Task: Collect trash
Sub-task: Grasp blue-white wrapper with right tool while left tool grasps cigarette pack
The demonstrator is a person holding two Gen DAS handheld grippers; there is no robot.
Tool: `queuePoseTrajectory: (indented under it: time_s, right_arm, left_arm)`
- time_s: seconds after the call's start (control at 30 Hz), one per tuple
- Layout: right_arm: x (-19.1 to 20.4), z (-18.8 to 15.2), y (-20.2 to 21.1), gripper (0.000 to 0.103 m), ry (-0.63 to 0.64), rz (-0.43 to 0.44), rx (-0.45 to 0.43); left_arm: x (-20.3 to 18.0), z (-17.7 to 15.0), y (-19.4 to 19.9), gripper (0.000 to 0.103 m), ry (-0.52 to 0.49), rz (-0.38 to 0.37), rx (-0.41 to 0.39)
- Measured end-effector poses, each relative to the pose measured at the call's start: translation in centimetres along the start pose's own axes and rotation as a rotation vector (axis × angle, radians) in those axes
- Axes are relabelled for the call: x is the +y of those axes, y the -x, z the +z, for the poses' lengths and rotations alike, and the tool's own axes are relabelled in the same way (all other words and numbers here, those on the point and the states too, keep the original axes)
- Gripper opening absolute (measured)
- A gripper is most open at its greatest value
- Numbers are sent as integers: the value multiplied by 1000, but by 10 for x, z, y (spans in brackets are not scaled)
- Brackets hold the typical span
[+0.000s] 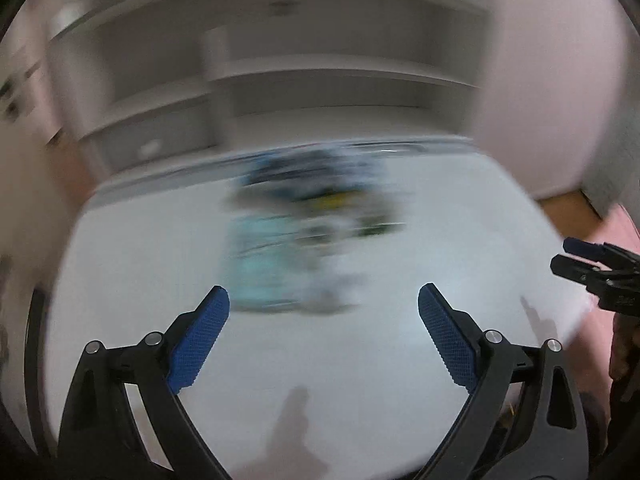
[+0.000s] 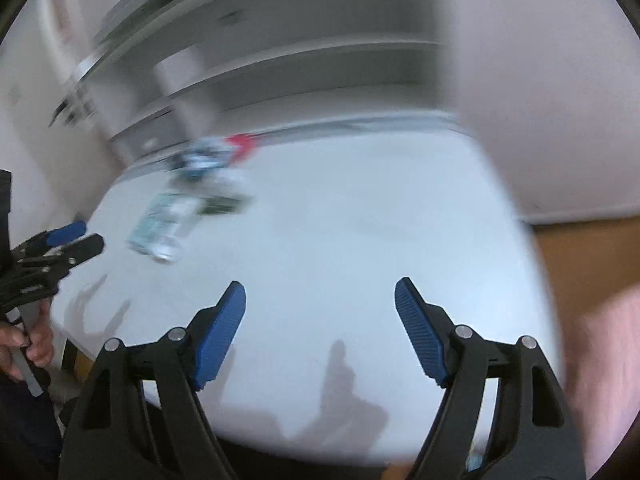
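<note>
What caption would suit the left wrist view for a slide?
Open left tool above a white table, facing a blurred pile of trash.

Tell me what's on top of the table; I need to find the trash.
A blurred litter pile lies on the white table toward its far side; a teal packet shows, other pieces too smeared to name. Both grippers are open above it.

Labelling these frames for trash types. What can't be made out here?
- Trash pile, left wrist view: motion blur smears it; item types unreadable.
- Same pile, right wrist view: blurred and small.
- Shelves: contents blurred.
- Left claw and right claw open, empty.
</note>
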State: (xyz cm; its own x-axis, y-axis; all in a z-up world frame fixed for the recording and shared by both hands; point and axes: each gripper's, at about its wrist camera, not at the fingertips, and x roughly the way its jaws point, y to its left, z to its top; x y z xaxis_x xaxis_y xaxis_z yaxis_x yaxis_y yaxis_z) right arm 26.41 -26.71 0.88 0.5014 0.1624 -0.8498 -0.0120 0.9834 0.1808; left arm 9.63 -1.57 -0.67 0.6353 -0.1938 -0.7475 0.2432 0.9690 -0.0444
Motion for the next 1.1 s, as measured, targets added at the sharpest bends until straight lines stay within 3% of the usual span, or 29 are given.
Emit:
queuePoseTrajectory:
  time_s: [0.13,0.2,0.33,0.47,0.53,0.57,0.6,0.67,0.8,0.9,1.1]
  right_arm:
    - [70,58,-58,75,136,93,34]
    - [96,82,-83,75,190,110,45]
    - [129,111,-129,74,313,58,72]
    - [143,120,-166,58,378,-13,128]
    - [146,121,-174,55,414,-38,135]
    - [148,121,-176,43,429,-52,136]
    - [149,122,-177,24,442,-54,140]
    - [147,126,-168,18,409,-15,118]
    - [142,132,-141,18,352,19,46]
    - [135,129,-118,18,326,48,16]
    - [105,113,-90,18,270,60,5]
  left_arm:
    - [68,-9,-8,93,90,56,33]
    - [81,-12,-15,93,102,63,49]
    - [83,-19,-36,93,92,33,83]
    - [76,-13,-49,93,60,-5,104]
    - [71,-8,-59,93,38,-17,109]
    - [68,-7,-63,93,28,-22,112]
    - [63,-4,-68,93,14,-20,120]
    - [58,1,-77,93,-4,-17,127]
    - [43,8,-89,93,-42,-17,144]
    - [35,11,-102,93,-64,33,180]
    - [31,15,-117,92,-75,65,239]
